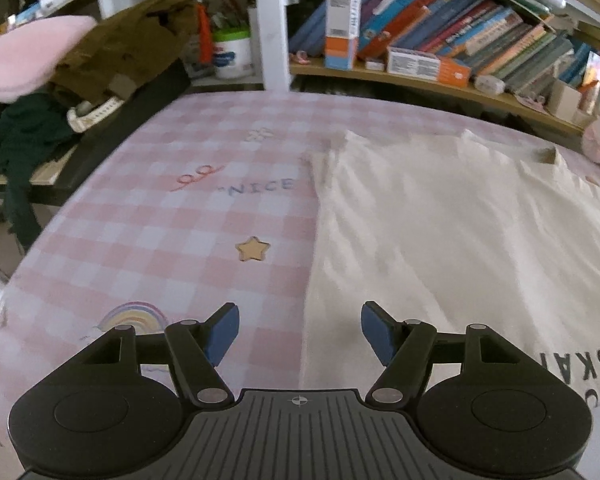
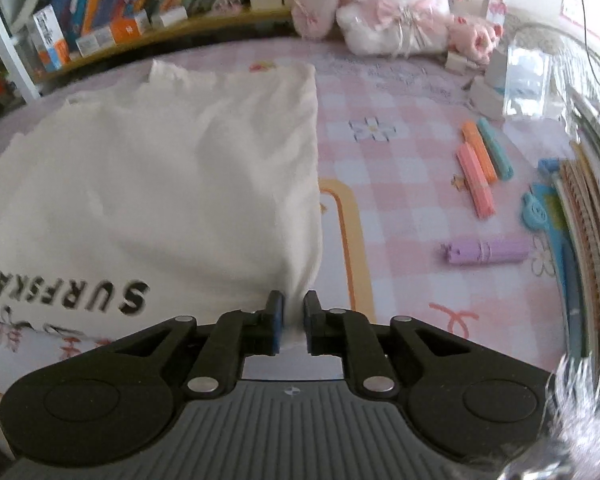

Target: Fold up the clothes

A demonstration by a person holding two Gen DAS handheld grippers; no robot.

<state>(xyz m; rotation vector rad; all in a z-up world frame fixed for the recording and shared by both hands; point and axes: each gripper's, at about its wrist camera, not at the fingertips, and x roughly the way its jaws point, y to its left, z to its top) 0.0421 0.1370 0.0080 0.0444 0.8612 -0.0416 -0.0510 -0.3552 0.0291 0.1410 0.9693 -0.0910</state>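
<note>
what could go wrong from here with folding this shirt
Only the right claw pinches the cream cotton T-shirt, at its near right corner. The left claw is open over the shirt's left edge, gripping nothing, so lifting now may skew the fold.

The pinch looks thin, right at the hem, so the cloth may slip out.

The lilac plastic marker and orange and teal highlighters lie to the right; a sideways swing could hit them.

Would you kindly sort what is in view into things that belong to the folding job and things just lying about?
Job:
- shirt, cream, flat on the tablecloth
- right gripper, shut on the shirt's edge
- left gripper, open, at its other edge

Lying about:
- highlighters
- purple marker
- plush toy
- books
- brown jacket
</note>
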